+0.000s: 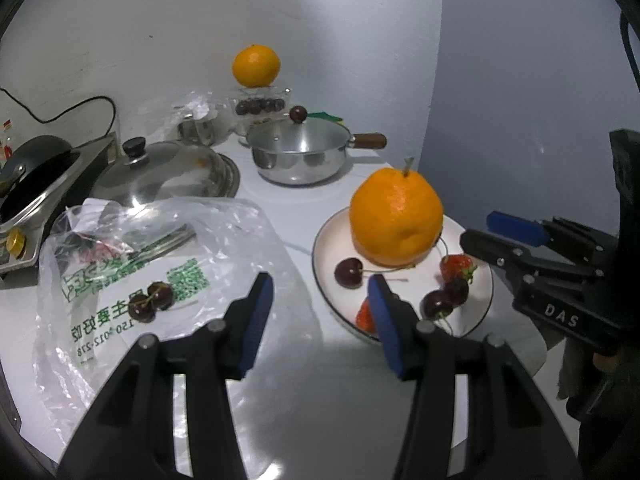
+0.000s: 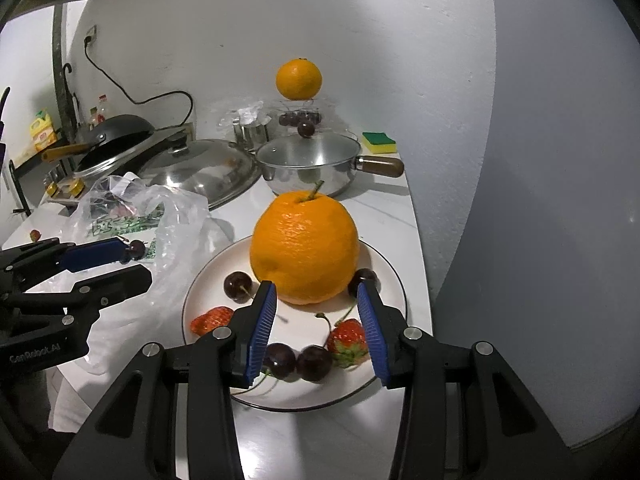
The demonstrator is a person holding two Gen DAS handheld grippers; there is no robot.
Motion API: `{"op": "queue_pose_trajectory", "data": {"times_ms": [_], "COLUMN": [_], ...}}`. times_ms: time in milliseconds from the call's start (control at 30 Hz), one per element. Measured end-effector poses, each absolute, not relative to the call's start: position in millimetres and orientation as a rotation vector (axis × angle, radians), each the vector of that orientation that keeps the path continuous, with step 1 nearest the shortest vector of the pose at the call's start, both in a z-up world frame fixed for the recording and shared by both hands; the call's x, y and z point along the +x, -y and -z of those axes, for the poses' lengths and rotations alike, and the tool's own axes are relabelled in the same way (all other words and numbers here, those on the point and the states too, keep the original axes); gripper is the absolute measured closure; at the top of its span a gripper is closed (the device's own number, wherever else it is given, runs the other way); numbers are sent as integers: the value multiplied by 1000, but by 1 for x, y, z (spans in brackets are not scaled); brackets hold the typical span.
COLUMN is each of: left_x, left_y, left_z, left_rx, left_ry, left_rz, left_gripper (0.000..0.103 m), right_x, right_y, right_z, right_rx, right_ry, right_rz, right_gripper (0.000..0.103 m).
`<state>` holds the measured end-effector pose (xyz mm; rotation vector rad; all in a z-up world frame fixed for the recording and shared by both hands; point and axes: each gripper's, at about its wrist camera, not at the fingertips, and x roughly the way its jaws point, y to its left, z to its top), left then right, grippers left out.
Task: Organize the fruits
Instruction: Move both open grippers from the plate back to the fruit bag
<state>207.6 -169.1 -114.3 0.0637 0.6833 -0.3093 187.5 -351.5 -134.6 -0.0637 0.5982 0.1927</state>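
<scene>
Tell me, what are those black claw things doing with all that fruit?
A person holds a gripper in each hand and is sorting fruit. The right gripper hovers open over the white round plate, which holds a big orange, dark red cherries and red strawberries. The left gripper is open too, holding nothing, beside the clear plastic bag with two cherries on it.

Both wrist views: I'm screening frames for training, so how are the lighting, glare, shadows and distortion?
Left wrist view: dim, bluish light; dark fisheye corners; glare on the pot lid and plastic bag; the left gripper casts a soft shadow on the counter. Right wrist view: the same curved edges; the orange is sharp; the far shelf items are small and soft.
</scene>
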Motion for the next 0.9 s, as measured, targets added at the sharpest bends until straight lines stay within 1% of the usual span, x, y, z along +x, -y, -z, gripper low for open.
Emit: {"op": "queue_pose_trajectory", "data": {"times_ms": [500,567,600,900], "left_x": [205,205,205,208], "left_y": [135,130,127,98], "left_z": [114,114,114,115], "left_rx": [19,11,6,-29], "left_ry": [-675,-676,-675,-675], "left_rz": [280,276,272,229], "left_gripper": [50,47,41,40], "right_x": [191,191,191,198], "right_y": [318,312,311,285], "right_z": [129,129,128,128], "right_rx": [-99,-104,-105,-125], "right_ry": [-599,-599,-600,-604], "right_rz": [-225,-232,-234,-270], "right_gripper": [58,58,58,58]}}
